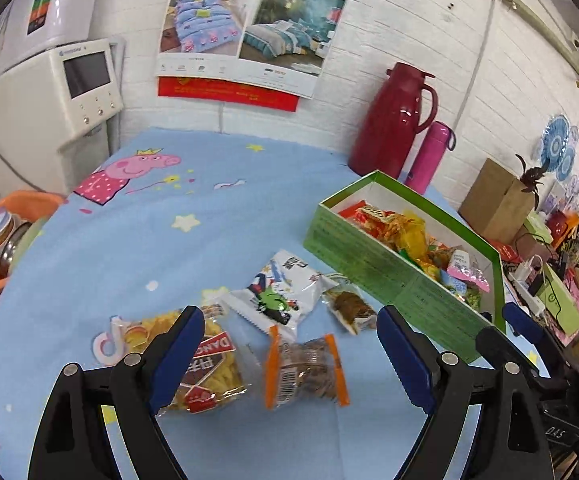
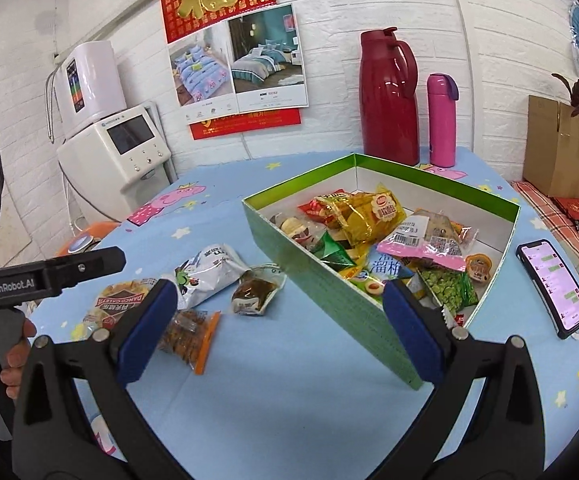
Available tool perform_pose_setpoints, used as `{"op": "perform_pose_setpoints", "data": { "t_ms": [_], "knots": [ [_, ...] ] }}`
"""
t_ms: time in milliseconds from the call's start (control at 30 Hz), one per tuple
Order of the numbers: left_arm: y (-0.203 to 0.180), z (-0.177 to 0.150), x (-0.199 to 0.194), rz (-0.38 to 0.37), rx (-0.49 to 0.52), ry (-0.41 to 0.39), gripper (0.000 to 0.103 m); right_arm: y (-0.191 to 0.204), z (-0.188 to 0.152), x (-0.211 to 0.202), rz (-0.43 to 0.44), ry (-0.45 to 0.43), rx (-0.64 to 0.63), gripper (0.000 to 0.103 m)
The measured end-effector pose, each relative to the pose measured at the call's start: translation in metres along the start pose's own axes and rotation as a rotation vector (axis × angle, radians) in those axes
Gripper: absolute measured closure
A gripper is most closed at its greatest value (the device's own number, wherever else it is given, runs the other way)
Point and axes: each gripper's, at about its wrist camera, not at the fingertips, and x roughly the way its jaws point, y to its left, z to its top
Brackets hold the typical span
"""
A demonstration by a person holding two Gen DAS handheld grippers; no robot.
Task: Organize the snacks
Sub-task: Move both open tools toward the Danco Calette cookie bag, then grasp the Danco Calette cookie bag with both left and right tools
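The box lies on the table, with many snack packs inside it. Left of the box four packs lie on the cloth: the cake pack nearest the box, the white pack left of that, the chips pack farther left, and the cracker pack nearer the cameras. Behind the box stand a jug and a flask, side by side. A phone lies right of the box.
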Motion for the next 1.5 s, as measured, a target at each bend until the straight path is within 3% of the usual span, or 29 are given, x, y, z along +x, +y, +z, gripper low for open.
{"op": "perform_pose_setpoints", "data": {
  "t_ms": [167,267,367,467,667,800,1000,1133,1233,1333,1367,1433,1500],
  "knots": [
    [0.033,-0.013,0.017,0.03,-0.07,0.043,0.013,0.018,-0.005,0.012,0.02,0.02,-0.038,0.001],
    [0.047,-0.016,0.024,0.009,-0.114,0.058,0.013,0.03,-0.003,0.021,0.066,0.026,-0.091,0.001],
    [0.059,-0.018,0.029,-0.004,-0.135,0.057,0.013,0.045,0.001,0.04,0.115,0.1,-0.173,0.001],
    [0.071,-0.018,0.031,-0.017,-0.143,0.085,0.013,0.061,0.002,0.06,0.104,0.156,-0.267,0.001],
    [0.1,-0.013,0.01,0.001,-0.189,0.017,0.013,0.077,-0.019,0.089,0.2,0.267,-0.3,0.001],
    [0.106,-0.014,0.013,0.004,-0.209,0.034,0.013,0.09,-0.03,0.096,0.178,0.32,-0.366,0.001],
    [0.095,-0.018,0.03,0.023,-0.138,0.114,0.013,0.094,-0.031,0.1,0.192,0.34,-0.339,0.001],
    [0.104,-0.02,0.036,0.003,-0.186,0.145,0.014,0.097,-0.029,0.085,0.202,0.296,-0.323,0.001],
    [0.116,-0.019,0.028,-0.03,-0.24,0.116,0.015,0.104,-0.019,0.077,0.288,0.282,-0.289,0.001],
    [0.126,-0.018,0.02,-0.051,-0.264,0.101,0.03,0.107,-0.004,0.09,0.365,0.337,-0.222,0.001],
    [0.129,-0.018,0.018,-0.068,-0.276,0.098,0.032,0.109,0.002,0.098,0.377,0.365,-0.201,0.003],
    [0.135,-0.019,0.015,-0.097,-0.295,0.096,0.039,0.11,0.011,0.116,0.397,0.431,-0.157,0.021],
    [0.139,-0.019,0.017,-0.113,-0.311,0.106,0.04,0.111,0.018,0.135,0.413,0.509,-0.097,0.031]
  ]
}}
